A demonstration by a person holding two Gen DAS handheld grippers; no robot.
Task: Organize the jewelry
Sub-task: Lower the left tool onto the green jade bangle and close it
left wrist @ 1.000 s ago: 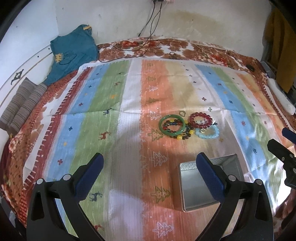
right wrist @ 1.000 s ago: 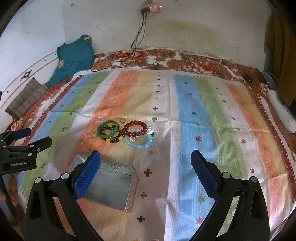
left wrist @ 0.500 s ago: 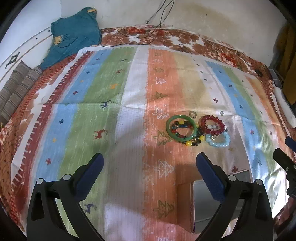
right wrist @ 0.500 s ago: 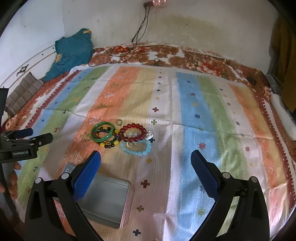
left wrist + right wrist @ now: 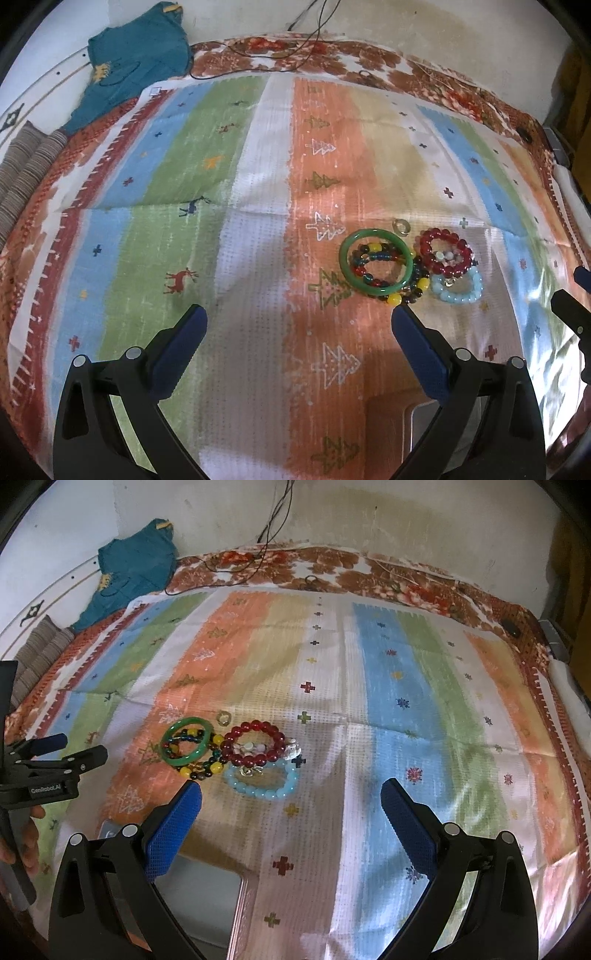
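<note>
A heap of jewelry lies on the striped cloth: a green bangle [image 5: 376,262] [image 5: 187,740], a multicolour bead bracelet [image 5: 408,291] [image 5: 201,766], a red bead bracelet [image 5: 447,253] [image 5: 255,744], a pale blue bead bracelet [image 5: 458,286] [image 5: 260,782] and a small ring [image 5: 401,226] [image 5: 223,718]. A grey metal tin [image 5: 424,432] [image 5: 207,897] sits near, partly hidden behind the fingers. My left gripper [image 5: 295,332] is open and empty, short and left of the heap. My right gripper [image 5: 290,805] is open and empty, just short of the blue bracelet.
The striped cloth [image 5: 258,184] covers a floral bedsheet [image 5: 332,565]. A teal garment [image 5: 133,62] and striped cushions [image 5: 22,170] lie at the far left. Cables [image 5: 258,546] run from the wall. A white object [image 5: 570,701] lies at the right edge.
Both grippers have moved forward toward the heap and tilted down. The tin has slid to the bottom edge of both views. Both stay open.
</note>
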